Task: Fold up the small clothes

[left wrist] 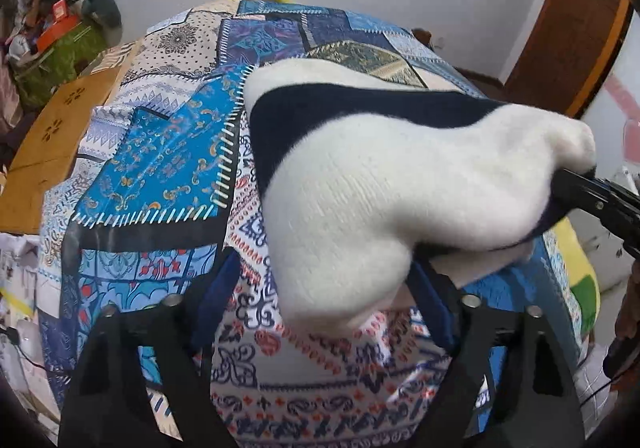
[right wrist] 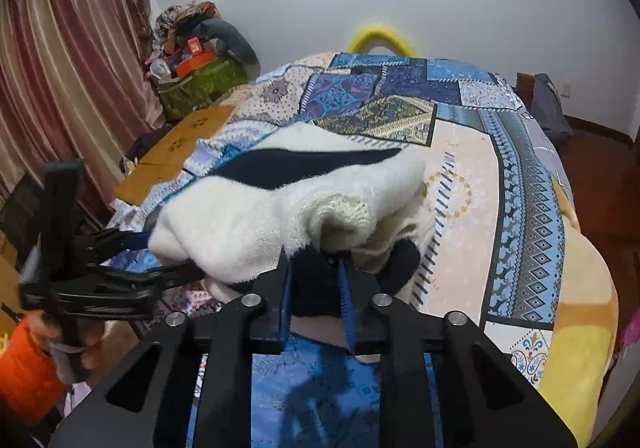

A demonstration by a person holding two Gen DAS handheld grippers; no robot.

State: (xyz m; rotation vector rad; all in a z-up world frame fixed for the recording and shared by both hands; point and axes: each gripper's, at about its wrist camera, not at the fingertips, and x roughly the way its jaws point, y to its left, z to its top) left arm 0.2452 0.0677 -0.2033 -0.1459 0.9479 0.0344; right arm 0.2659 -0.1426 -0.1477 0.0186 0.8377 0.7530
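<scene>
A small white knitted garment with navy stripes point(left wrist: 380, 184) hangs lifted above the patchwork bedspread point(left wrist: 160, 160). My left gripper point(left wrist: 324, 268) stands wide open, its blue-padded fingers point(left wrist: 224, 280) either side of the garment's lower white fold, which hangs between them. My right gripper point(right wrist: 316, 268) is shut on the garment's dark navy edge point(right wrist: 312, 280), and shows in the left wrist view point(left wrist: 580, 188) at the right, pinching the cloth. In the right wrist view the garment point(right wrist: 280, 200) stretches left to the left gripper point(right wrist: 168, 256).
The bed point(right wrist: 460, 168) fills both views. A brown cardboard sheet point(left wrist: 48, 136) lies at the bed's left edge. A cluttered green bag point(right wrist: 200, 84) and pink curtains point(right wrist: 60, 68) stand at the left. A wooden door point(left wrist: 568, 32) is at the right.
</scene>
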